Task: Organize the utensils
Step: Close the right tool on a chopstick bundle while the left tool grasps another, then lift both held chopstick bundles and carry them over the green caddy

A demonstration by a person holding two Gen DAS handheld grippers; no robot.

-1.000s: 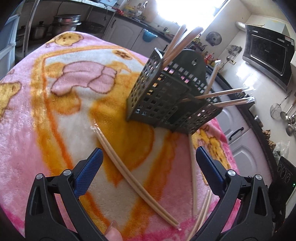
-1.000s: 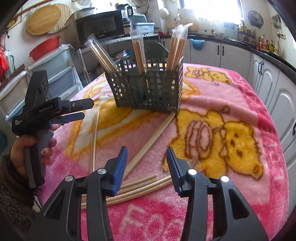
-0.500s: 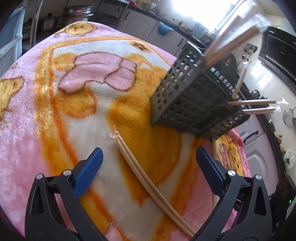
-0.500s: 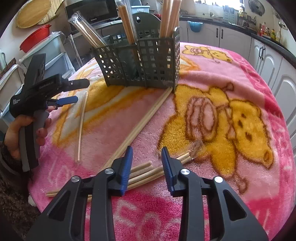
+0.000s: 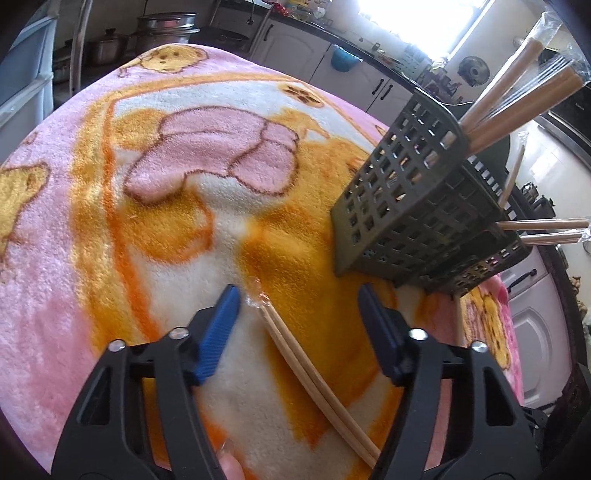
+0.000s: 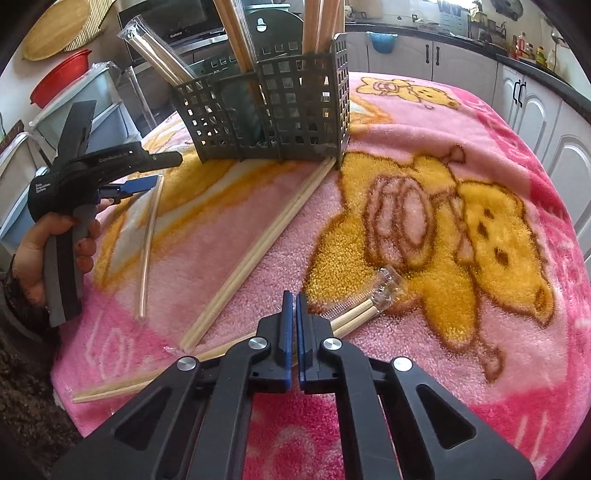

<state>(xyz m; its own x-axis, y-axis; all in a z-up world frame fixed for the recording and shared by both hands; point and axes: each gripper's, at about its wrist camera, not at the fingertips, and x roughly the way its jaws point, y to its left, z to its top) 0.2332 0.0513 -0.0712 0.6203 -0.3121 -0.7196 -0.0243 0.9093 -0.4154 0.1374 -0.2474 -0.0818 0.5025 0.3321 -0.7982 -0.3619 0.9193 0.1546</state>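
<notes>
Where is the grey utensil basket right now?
The grey utensil basket stands at the far side of the pink blanket in the right wrist view, top centre, holding wrapped chopsticks; a loose pair points at its front corner.

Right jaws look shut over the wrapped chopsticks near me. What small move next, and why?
Probably lift the right gripper slightly to test the hold: its jaws look closed on the wrapped chopsticks, which lie flat on the blanket, with the caddy standing beyond.
</notes>
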